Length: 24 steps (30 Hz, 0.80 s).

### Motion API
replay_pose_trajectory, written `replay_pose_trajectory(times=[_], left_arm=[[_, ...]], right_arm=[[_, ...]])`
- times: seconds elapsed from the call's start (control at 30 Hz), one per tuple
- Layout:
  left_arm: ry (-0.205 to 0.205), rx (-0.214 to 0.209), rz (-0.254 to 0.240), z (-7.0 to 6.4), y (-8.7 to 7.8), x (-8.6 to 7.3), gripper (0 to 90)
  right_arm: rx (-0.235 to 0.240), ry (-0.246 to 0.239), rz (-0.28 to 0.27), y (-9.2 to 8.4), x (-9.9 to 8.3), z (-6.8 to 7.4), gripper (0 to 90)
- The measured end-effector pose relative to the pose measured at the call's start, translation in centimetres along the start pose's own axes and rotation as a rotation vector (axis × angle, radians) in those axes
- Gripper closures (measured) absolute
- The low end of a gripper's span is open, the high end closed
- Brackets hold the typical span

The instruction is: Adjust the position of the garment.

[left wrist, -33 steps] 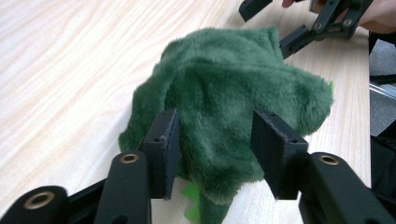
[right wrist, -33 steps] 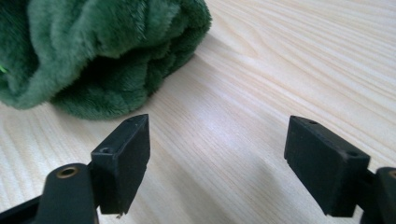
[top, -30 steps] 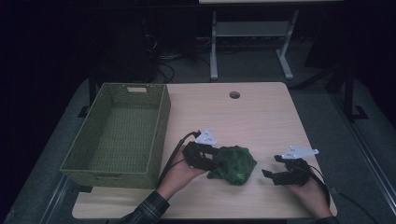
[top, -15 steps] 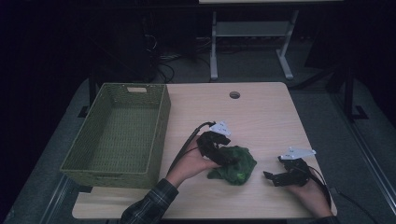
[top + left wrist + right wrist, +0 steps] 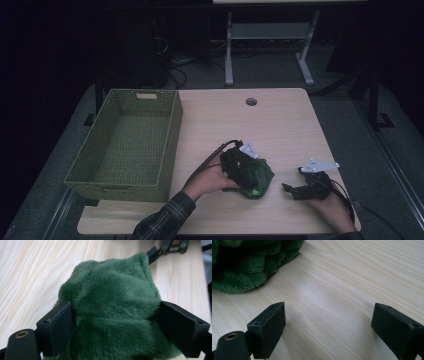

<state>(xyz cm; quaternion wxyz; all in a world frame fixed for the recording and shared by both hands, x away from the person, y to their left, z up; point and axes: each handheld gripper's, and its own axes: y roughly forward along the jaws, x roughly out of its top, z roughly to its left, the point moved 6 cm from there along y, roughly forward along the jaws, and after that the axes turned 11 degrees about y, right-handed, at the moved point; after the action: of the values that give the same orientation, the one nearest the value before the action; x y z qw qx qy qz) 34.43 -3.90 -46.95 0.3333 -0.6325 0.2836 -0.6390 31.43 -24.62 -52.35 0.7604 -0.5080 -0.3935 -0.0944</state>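
1. My left gripper [image 5: 243, 167] sits over the green plush cloth [image 5: 257, 176] near the front of the counter [image 5: 280, 125], the hand coming in from the bottom edge in the high view.
2. In the left gripper view the cloth [image 5: 112, 310] bulges up between the two black jaws; the jaws have just been opening and now stand wide, one on each side of the bundle. The fur brushes both pads, but I cannot say for sure that they press on it; to me it looks like a loose straddle, not a grip.
3. The cloth lies crumpled in a mound on the bare wood, right of the basket and apart from it.
4. My right gripper [image 5: 300, 187] rests low on the counter, just right of the cloth and not touching it.
5. In the right gripper view its jaws are spread wide with only wood grain between them; the edge of the cloth [image 5: 249, 267] shows at the upper left, ahead of the left jaw.
6. The woven green basket [image 5: 172, 130] stands at the left side of the counter.
7. A small round hole [image 5: 251, 101] marks the far middle of the counter.
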Motion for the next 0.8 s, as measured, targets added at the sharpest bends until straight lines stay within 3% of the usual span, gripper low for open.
replay_pose_trajectory(times=[0.2, 0.37, 0.57, 0.73, 0.8], left_arm=[[0.024, 0.015, 0.073, -0.6, 1.4, -0.5, 12.9], [0.016, 0.014, 0.097, -0.8, 2.2, -0.6, 13.2], [0.055, 0.058, 0.139, -0.8, 2.9, -0.8, 18.2], [0.095, 0.072, 0.151, -0.8, 2.9, -1.0, 32.2], [0.098, 0.067, 0.151, -0.8, 2.8, -1.0, 44.7]], right_arm=[[-0.001, 0.005, -0.005, 0.0, 0.0, 0.0, 12.7], [-0.003, 0.003, -0.01, 0.0, 0.0, -0.1, 13.2], [-0.005, 0.002, -0.011, 0.0, 0.0, -0.1, 13.6], [-0.006, 0.002, -0.012, 0.0, 0.0, -0.1, 13.9], [-0.007, 0.002, -0.014, 0.0, 0.0, -0.1, 14.1]])
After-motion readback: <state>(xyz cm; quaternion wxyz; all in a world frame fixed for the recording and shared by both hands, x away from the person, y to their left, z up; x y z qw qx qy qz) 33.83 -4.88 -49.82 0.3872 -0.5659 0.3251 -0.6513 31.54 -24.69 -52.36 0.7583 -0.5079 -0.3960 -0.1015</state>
